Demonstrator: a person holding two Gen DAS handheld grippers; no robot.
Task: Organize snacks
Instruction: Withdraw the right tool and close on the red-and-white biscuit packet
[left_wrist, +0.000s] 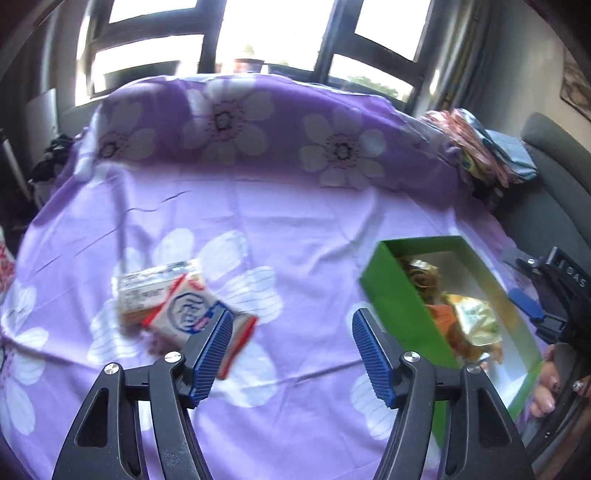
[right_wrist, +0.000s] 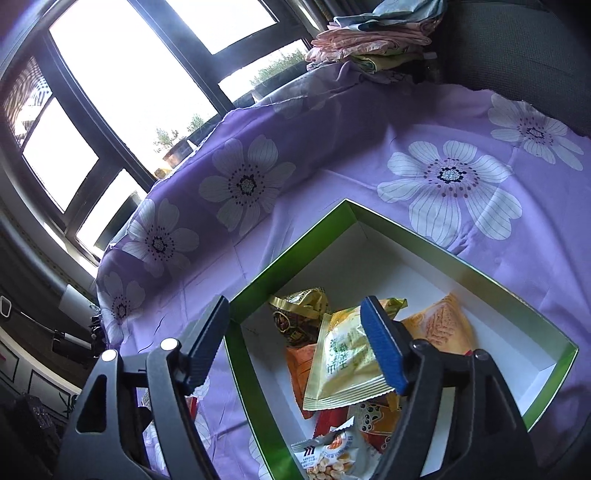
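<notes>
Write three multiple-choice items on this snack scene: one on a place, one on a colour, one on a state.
1. Where does the yellow-green foil snack packet lie?
A. in the box
B. on the cloth
C. on the windowsill

2. What colour is the open cardboard box outside?
A. red
B. green
C. blue

3. How is the left hand-held gripper?
A. shut on a packet
B. open, empty
C. out of view

Answers: 1 A, it rests among other packets on the white floor. 2 B, its walls are green. 3 B, only the purple flowered cloth shows between its fingers.

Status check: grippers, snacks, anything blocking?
Left gripper open, empty. Right gripper open over green box. Packets inside; two packets loose on cloth. Nothing blocking.
</notes>
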